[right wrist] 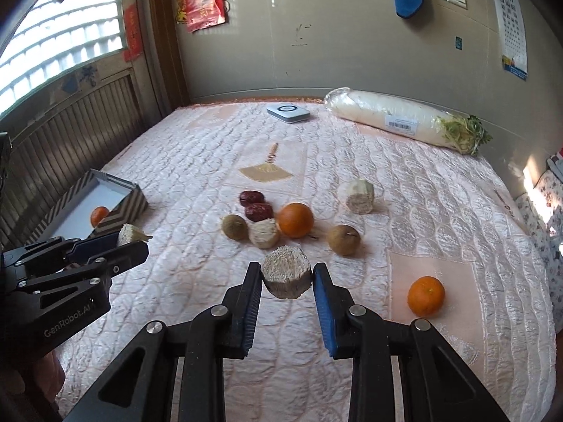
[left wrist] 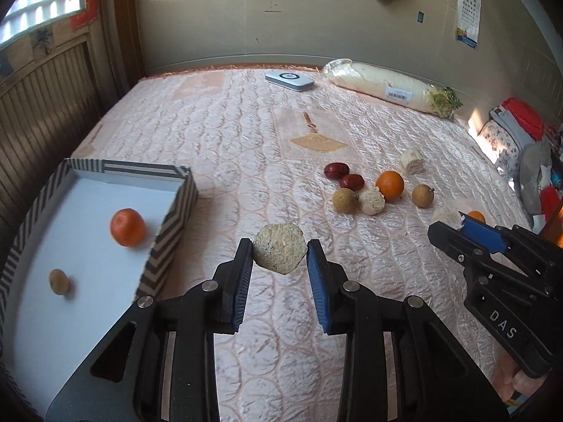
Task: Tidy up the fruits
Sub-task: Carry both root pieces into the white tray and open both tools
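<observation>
Carry step. Left gripper (left wrist: 279,251) clamped on pale chunk (left wrist: 279,253); right gripper (right wrist: 286,276) clamped on second chunk (right wrist: 286,276). Next, probably: release into striped box (left wrist: 172,218) at nine o'clock.

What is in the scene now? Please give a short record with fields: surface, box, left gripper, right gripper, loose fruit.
surface: pink quilted bed cover
box: striped box, holding one orange and one small brown fruit
left gripper: shut on a pale cut chunk
right gripper: shut on another pale chunk
loose fruit: two red dates, two oranges, two brown round fruits, two pale chunks
</observation>
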Tool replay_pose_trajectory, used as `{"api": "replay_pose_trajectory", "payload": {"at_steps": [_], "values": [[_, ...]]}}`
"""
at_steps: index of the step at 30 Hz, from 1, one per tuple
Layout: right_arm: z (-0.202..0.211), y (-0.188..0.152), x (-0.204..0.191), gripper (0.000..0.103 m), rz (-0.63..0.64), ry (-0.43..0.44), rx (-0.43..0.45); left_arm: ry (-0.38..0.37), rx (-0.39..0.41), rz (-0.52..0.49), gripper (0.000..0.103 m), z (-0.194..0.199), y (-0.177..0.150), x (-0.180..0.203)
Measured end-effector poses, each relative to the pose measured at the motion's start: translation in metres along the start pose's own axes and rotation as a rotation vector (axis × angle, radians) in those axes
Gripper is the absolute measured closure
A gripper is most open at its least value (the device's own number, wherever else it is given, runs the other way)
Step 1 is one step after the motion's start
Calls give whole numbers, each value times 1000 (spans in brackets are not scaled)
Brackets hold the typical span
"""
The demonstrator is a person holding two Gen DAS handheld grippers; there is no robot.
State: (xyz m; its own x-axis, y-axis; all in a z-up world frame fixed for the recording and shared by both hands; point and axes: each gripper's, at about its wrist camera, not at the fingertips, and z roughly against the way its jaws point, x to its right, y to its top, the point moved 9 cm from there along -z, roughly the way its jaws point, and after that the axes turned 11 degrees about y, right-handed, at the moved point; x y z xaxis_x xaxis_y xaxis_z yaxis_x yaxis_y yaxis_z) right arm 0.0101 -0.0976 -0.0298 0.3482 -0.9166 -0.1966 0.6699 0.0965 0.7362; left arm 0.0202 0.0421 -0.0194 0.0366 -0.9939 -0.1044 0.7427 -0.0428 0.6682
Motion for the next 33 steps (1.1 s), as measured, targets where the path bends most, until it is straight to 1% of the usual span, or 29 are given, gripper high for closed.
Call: {"api": "replay_pose_trajectory", "payload": {"at_steps": [12, 18, 33], "values": [[-6, 9, -57, 74, 72, 79, 11, 77, 32, 54, 72, 18, 2, -46], [-11, 15, -85, 74, 115, 119, 12, 127, 47, 85, 72, 25, 2, -76], [-39, 22, -167, 74, 241, 217, -18, 217, 31, 183, 72, 27, -11, -150]]}}
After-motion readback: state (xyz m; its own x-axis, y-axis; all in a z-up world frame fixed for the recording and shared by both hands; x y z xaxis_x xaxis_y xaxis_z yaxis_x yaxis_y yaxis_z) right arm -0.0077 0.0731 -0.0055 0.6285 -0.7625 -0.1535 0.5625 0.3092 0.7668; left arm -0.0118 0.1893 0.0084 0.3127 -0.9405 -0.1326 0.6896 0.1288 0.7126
